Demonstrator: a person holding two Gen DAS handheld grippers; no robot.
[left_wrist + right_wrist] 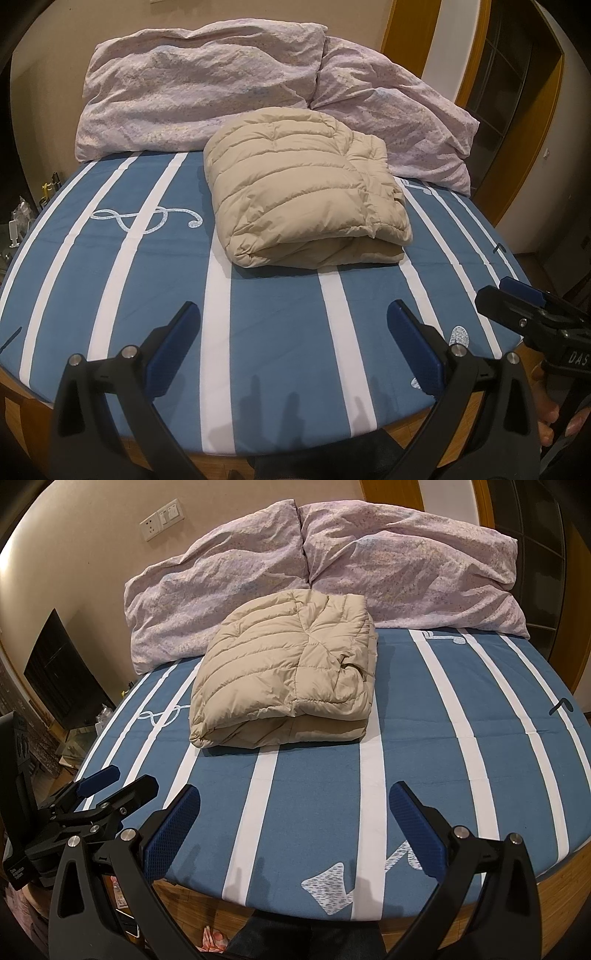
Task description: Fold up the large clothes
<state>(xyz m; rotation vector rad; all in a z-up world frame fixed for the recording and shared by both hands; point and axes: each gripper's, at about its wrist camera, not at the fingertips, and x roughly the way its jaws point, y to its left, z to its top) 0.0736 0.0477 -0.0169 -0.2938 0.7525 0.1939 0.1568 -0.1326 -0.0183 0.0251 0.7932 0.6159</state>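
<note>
**Jacket's already a bundle, both grippers hanging back empty**

Standing at the foot of the bed here. The beige puffer jacket (308,192) sits folded into a thick packet on the striped blue sheet (280,325), straight ahead of both grippers and well apart from them, with bare sheet in between. Behind it, a rumpled pink duvet (207,85) is touching or nearly touching its far edge.

From the left gripper (293,334) the packet lies dead ahead, maybe a hair to its right. From the right gripper (295,816) it's ahead and a bit to its left. So it sits roughly between the two, neither arm clearly nearer as far as I can tell. Its long axis runs away from the grippers toward the duvet, with the folded thick edge facing them and the loose hem layers on the right-hand side.

Both sets of jaws are spread wide, blue pads gripping nothing, touching nothing, hovering over the near edge of the mattress.

My guess: the folding looks pretty much done. If another fold or a tidy-up is coming, both would have to reach forward, the right one going for that loose side.
</note>
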